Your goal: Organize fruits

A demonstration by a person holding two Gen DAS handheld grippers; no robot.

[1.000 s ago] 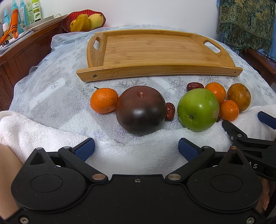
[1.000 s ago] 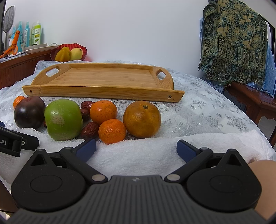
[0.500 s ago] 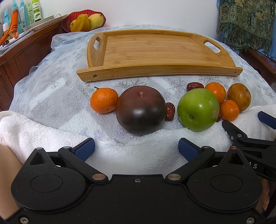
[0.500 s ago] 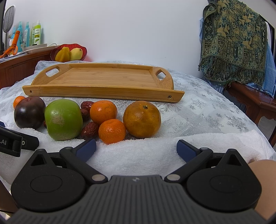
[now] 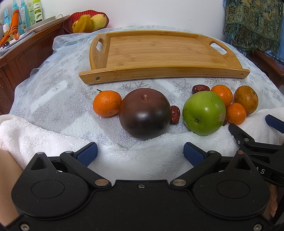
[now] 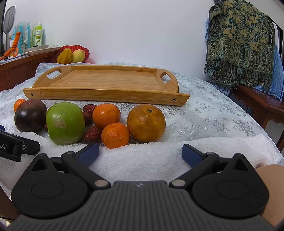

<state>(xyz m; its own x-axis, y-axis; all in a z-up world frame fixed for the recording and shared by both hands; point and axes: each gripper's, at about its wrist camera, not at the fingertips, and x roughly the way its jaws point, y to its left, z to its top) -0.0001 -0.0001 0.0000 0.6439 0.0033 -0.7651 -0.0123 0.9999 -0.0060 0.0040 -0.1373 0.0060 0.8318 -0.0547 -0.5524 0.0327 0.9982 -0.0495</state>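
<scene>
A row of fruit lies on the table in front of a bamboo tray (image 5: 159, 51) (image 6: 110, 80). From left: a small mandarin (image 5: 107, 103), a dark purple apple (image 5: 144, 113) (image 6: 30, 115), a green apple (image 5: 203, 112) (image 6: 65, 123), red dates (image 6: 92, 133), two small mandarins (image 6: 115, 135) (image 6: 106, 115) and a large orange (image 6: 145, 122). My left gripper (image 5: 140, 152) is open and empty, just before the dark apple. My right gripper (image 6: 140, 152) is open and empty, just before the large orange.
A white towel (image 5: 35, 131) (image 6: 195, 145) covers the table's near edge under both grippers. A red bowl of yellow fruit (image 5: 87, 22) and bottles (image 5: 26, 12) stand on a wooden sideboard at back left. A patterned cloth (image 6: 239, 42) hangs at right over wooden furniture.
</scene>
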